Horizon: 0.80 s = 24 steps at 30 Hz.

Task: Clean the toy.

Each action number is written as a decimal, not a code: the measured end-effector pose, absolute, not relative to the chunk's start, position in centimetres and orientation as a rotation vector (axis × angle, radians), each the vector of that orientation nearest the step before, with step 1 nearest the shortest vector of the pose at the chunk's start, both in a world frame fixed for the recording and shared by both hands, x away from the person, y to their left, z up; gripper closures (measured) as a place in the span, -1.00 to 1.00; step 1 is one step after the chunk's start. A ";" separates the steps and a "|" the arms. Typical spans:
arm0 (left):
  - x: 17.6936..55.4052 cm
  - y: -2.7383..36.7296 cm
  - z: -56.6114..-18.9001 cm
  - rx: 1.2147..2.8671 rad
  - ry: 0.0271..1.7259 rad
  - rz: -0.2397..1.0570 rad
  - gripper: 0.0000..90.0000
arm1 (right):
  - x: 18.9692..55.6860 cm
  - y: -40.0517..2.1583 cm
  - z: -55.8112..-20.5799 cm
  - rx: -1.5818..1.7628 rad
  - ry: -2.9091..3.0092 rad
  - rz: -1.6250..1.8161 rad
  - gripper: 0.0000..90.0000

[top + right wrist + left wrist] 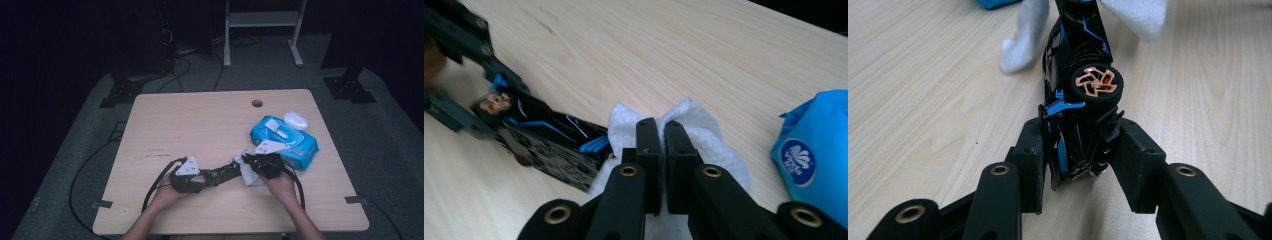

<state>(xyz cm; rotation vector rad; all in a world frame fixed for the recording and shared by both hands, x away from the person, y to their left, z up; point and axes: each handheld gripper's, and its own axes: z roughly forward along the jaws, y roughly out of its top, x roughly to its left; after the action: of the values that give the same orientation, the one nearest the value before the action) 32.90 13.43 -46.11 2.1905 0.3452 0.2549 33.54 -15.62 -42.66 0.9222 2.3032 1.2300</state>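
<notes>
The greatest risk is judged to be the toy car (pixel 1083 100) being levered out of its hold: it is clamped by 1 end only, so a sideways push from the wipe (pixel 689 130) against the far end could twist it between the pads or pull it free onto the table (pixel 200 120). A smaller risk is judged to lie in the wipe itself, a thin sheet pinched at 1 fold, which could slip or tear if it snags on the car's blue fins. The smallest risk is the trailing corner of the wipe being dragged under the car and bunched there.

In the high view the car is seen low and just right of centre, lying between the 2 hands near the front edge of the table. The blue wipe pack (pixel 286 140) is seen to the right of centre, with a small white case (pixel 295 120) just beyond it.

The left gripper (pixel 1083 160) is seen partly closed and clenched on the rear of the car, with 1 copper-spoked wheel standing just above the jaws in the centre of the left gripper view. The right gripper (pixel 663 150) is seen almost fully closed, its 2 pads pinching the white wipe, which is pressed against the car's nearer end at centre left of the right gripper view.
</notes>
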 end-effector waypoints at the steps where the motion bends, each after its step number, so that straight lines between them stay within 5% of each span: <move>1: 32.9 13.4 -46.1 2.189 0.346 0.253 0.31 | 33.5 -15.7 -42.5 0.917 2.307 1.271 0.93; 13: 32.5 12.6 -46.2 2.187 0.314 0.237 0.31 | 30.9 -8.1 -42.9 0.671 2.438 1.313 0.92; 24: 32.6 13.2 -46.0 2.204 0.321 0.245 0.31 | 32.2 -14.1 -42.5 0.828 2.309 1.165 0.93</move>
<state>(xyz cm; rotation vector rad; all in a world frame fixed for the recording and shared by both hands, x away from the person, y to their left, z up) 32.62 13.22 -46.00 2.2042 0.3207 0.2451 32.17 -14.08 -42.49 0.8276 2.3092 1.1653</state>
